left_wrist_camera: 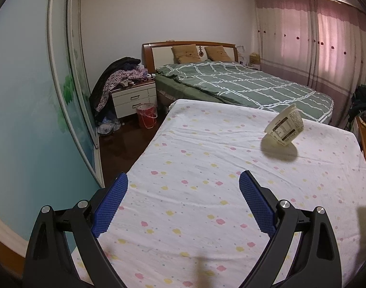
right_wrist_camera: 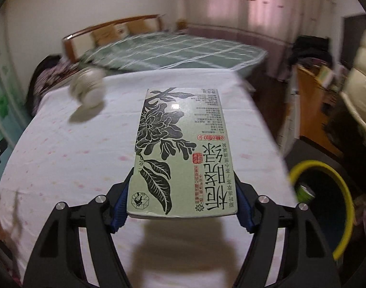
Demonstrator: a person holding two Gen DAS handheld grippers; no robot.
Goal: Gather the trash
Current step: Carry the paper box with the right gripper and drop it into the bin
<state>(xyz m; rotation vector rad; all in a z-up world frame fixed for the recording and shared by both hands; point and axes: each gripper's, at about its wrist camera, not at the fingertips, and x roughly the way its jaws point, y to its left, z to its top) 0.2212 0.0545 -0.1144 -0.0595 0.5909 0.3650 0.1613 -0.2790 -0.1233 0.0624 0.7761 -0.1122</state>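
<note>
My right gripper is shut on a pale green tea carton with a black flower print and holds it flat above the white flowered sheet. A cream paper cup lies tipped on its side on the sheet at the far right; it also shows, blurred, in the right wrist view. My left gripper is open and empty over the near part of the sheet, well short of the cup.
A yellow-rimmed dark bin with a green can inside stands to the right of the bed. Beyond lie a green plaid bed, a nightstand with clothes, a red bucket and pink curtains.
</note>
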